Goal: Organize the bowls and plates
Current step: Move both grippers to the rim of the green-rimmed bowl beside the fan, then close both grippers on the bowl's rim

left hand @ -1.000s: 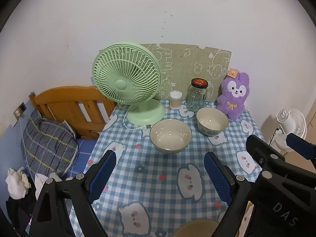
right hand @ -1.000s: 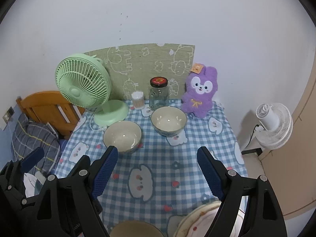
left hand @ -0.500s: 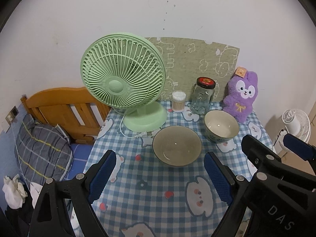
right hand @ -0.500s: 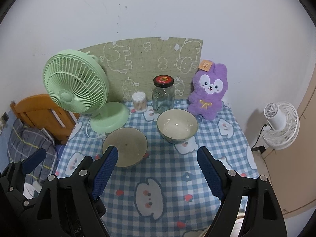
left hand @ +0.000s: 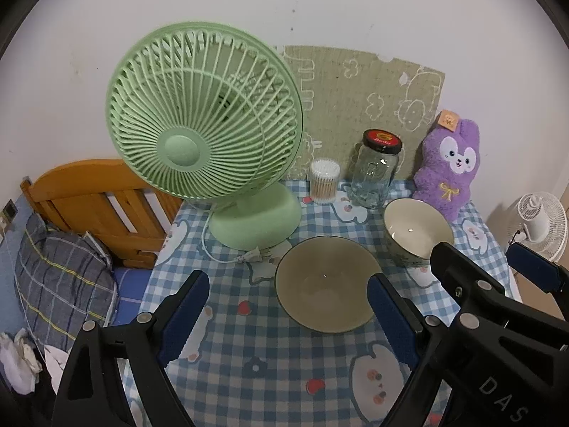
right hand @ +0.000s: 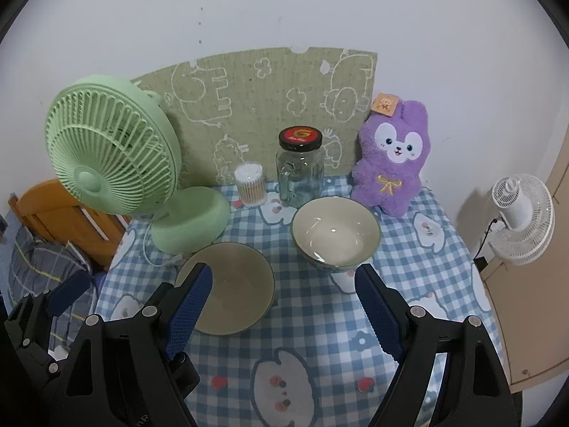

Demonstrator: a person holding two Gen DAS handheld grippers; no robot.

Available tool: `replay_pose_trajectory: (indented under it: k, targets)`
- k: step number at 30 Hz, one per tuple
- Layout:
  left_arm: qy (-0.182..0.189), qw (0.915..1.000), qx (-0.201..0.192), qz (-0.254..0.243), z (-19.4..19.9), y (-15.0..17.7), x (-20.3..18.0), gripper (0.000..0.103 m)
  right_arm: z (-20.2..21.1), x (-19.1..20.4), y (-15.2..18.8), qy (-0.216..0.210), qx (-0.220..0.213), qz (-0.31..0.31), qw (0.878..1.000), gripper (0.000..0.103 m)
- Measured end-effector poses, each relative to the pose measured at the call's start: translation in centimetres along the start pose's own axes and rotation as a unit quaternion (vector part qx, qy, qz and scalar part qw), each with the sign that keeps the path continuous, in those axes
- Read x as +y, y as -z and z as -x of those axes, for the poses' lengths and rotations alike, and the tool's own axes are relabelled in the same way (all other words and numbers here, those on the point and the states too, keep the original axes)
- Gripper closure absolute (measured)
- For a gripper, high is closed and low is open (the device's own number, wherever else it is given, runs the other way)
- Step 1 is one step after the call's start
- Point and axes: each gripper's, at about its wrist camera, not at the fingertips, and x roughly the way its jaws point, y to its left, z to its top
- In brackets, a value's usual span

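Left gripper [left hand: 286,315] and right gripper [right hand: 284,306], both released, hover before 2 bowls [right hand: 227,286].

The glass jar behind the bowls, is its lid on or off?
On. The glass jar stands upright with its black and red lid sitting across the mouth; whether it is screwed tight cannot be told.
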Motion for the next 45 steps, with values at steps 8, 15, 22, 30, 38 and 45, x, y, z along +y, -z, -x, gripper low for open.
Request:
replay_pose_trajectory:
  k: [8,15,22,30,38,45]
  targets:
    - [0.005,0.9999,0.012,-0.002,-4.3,0.1,0.3,0.011,-4.3,0.5,-0.2,0.011,0.006,0.007,1.0,0.018]
    - [0.007,0.9996,0.024,-0.008,-7.6,0.3,0.6,0.011,-7.7,0.7,0.2,0.017,0.023,0.001,1.0,0.018]
    - [0.008,0.9991,0.039,-0.015,-10.1,0.9,0.7,0.012,-10.3,0.8,1.0,0.019,0.043,-0.008,0.999,0.019]
    - [0.004,0.9984,0.051,-0.021,-12.3,1.1,0.6,0.025,-12.5,1.1,1.5,0.027,0.062,-0.004,0.998,0.032]
    - [0.02,0.9969,0.073,-0.022,-13.7,1.6,0.6,0.054,-14.0,1.2,1.9,0.026,0.084,-0.002,0.996,0.047]
    - [0.008,0.9962,0.083,-0.024,-14.5,1.9,0.6,0.071,-14.8,1.7,2.0,0.018,0.095,0.005,0.995,0.066]
